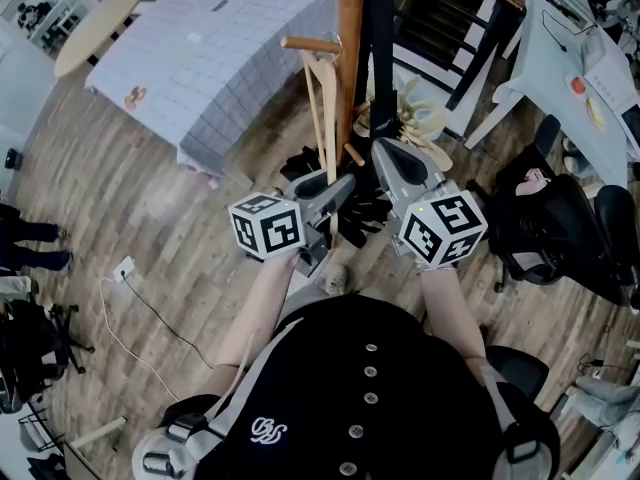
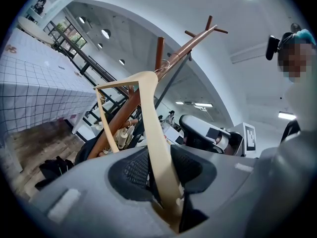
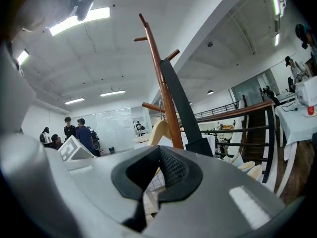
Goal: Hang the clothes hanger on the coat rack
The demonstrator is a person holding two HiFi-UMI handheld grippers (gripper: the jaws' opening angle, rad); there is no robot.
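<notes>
The clothes hanger (image 1: 322, 108) is pale bare wood with a thin metal hook. It hangs close against the coat rack (image 1: 349, 38), its hook up at one of the rack's side pegs (image 1: 310, 44). From the left gripper view the hook looks looped over that peg, though I cannot tell whether it is fully seated.

The left claw (image 2: 161, 170) is clenched on one sloping arm of the hanger (image 2: 153, 128), with both ribbed pads pressing the wood well below the hook. The right claw (image 3: 158, 175) is released and empty. It is beside the rack's pole, and the hanger (image 3: 159, 130) shows only beyond its gap.

I judge the hanger to be light and stiff, so it will not sag or bend under the grip. Its smooth rounded wood could twist or slide between the pads. Held out on one arm, it will tend to swing about the hook. A grip nearer the neck, just under the hook, would steady it more. The wire hook is the weak part and a poor place to hold.
</notes>
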